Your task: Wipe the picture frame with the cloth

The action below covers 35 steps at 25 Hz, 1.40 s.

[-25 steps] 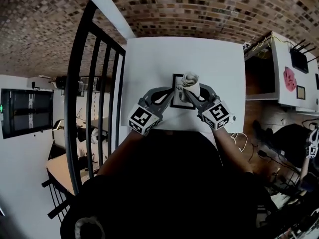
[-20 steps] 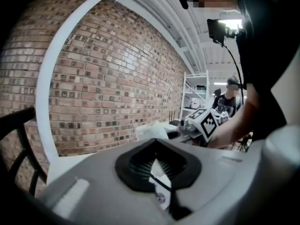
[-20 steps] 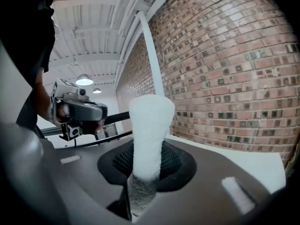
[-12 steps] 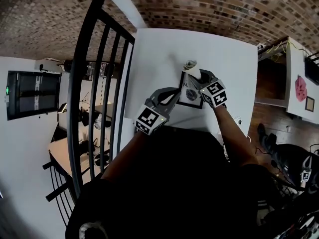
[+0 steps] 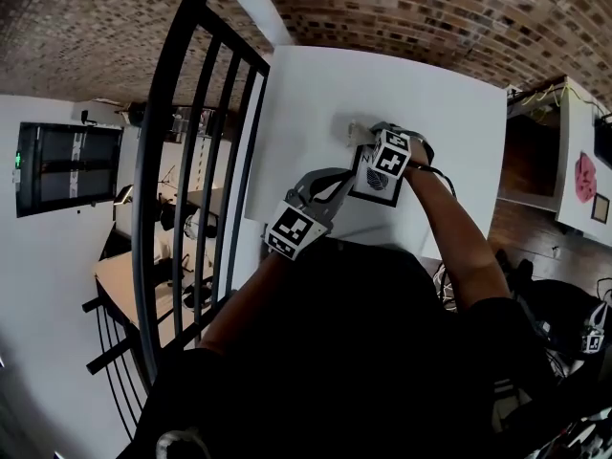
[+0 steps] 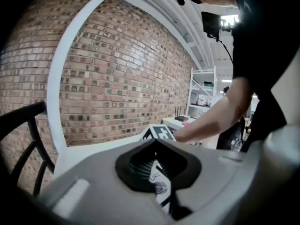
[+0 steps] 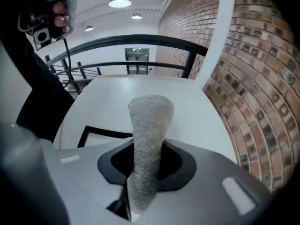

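A black picture frame [image 5: 376, 181] with a leaf print lies on the white table [image 5: 402, 84]. My left gripper [image 5: 349, 184] is shut on the frame's near left edge; in the left gripper view the frame [image 6: 161, 187] sits pinched between the jaws [image 6: 164, 198]. My right gripper [image 5: 363, 135] is shut on a rolled grey cloth [image 5: 355, 130] at the frame's far left corner. The right gripper view shows the cloth [image 7: 147, 135] sticking up out of the gripper [image 7: 140, 191], with the frame's black edge [image 7: 101, 134] to its left.
A black metal railing [image 5: 196, 151] runs along the table's left side. A brick wall [image 5: 430, 8] stands behind the table. White shelving [image 5: 574, 151] stands to the right, with cables on the floor below it.
My right gripper has carried the cloth leftward along the frame's far edge to its far left corner. The left gripper has kept its hold on the frame.
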{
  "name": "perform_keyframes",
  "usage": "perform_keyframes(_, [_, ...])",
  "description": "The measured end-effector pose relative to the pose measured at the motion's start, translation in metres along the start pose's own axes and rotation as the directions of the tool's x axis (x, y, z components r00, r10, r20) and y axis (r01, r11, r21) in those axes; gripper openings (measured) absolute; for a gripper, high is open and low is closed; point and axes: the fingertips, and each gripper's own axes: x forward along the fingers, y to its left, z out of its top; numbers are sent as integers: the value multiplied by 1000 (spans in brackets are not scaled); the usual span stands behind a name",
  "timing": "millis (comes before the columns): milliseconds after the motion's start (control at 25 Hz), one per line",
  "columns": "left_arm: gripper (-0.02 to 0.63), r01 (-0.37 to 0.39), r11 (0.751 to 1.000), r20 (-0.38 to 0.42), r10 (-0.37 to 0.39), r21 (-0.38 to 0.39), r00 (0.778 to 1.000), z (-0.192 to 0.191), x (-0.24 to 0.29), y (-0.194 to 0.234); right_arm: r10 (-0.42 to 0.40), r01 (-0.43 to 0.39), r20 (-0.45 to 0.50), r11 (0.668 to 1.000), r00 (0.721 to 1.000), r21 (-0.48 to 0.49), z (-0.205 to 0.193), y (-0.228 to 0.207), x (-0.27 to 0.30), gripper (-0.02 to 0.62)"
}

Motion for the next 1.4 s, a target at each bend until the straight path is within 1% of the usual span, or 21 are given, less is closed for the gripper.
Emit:
perform_keyframes(120, [2, -2, 1000, -13, 2, -5, 1000, -3, 1, 2, 2, -5, -61, 999, 998, -43, -3, 0, 10, 94])
perform_keyframes(240, [2, 1, 1000, -20, -1, -9, 1000, -5, 5, 2, 9, -15, -112, 999, 994, -51, -18, 3, 17, 95])
perform_keyframes(480, [2, 19, 1000, -40, -19, -9, 999, -12, 8, 5, -3, -1, -136, 1000, 991, -31, -37, 5, 11, 95])
perform_keyframes(840, [2, 64, 998, -47, -64, 8, 997, -4, 20, -2, -39, 45, -177, 998, 984, 33, -86, 3, -15, 97])
perform_keyframes(1040, [2, 76, 997, -50, -76, 11, 996, -7, 22, -6, -50, 60, -205, 997, 978, 46, -108, 4, -25, 97])
perform_keyframes(1200, [2, 83, 997, -56, -83, -5, 995, -7, 21, -10, -62, 72, -199, 997, 978, 40, -103, 2, -31, 97])
perform_keyframes(1400, [2, 67, 998, -56, -68, -3, 996, -9, 18, -6, -61, 64, -143, 998, 988, 14, -63, 4, -25, 98])
